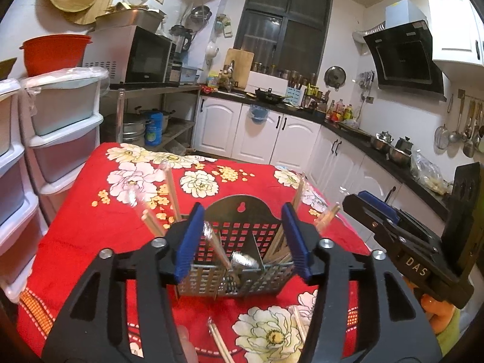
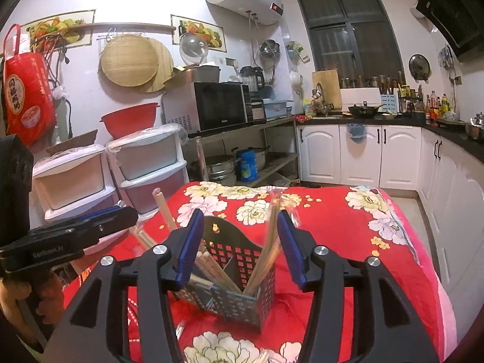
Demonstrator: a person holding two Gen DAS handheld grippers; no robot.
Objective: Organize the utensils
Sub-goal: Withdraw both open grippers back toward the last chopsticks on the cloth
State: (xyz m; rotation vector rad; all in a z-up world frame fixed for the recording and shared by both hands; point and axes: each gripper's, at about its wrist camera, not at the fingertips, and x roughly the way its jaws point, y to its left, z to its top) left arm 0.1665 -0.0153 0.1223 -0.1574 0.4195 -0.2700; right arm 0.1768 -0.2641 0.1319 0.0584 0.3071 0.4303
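A perforated metal utensil holder [image 1: 242,260] stands on the red floral tablecloth [image 1: 90,236], with wrapped wooden chopsticks [image 1: 279,242] and a metal utensil [image 1: 243,260] in its compartments. My left gripper [image 1: 242,242] is open and empty, its blue pads either side of the holder. My right gripper [image 2: 239,245] is open and empty just above the holder [image 2: 242,290], where chopsticks [image 2: 266,260] lean out. It also shows at the right of the left wrist view [image 1: 393,230]. More wrapped chopsticks [image 1: 220,345] lie on the cloth in front.
White plastic drawer units [image 1: 60,139] stand left of the table. A steel shelf with a microwave [image 1: 142,57] and pots is behind. White cabinets and a dark counter [image 1: 348,127] run along the back and right.
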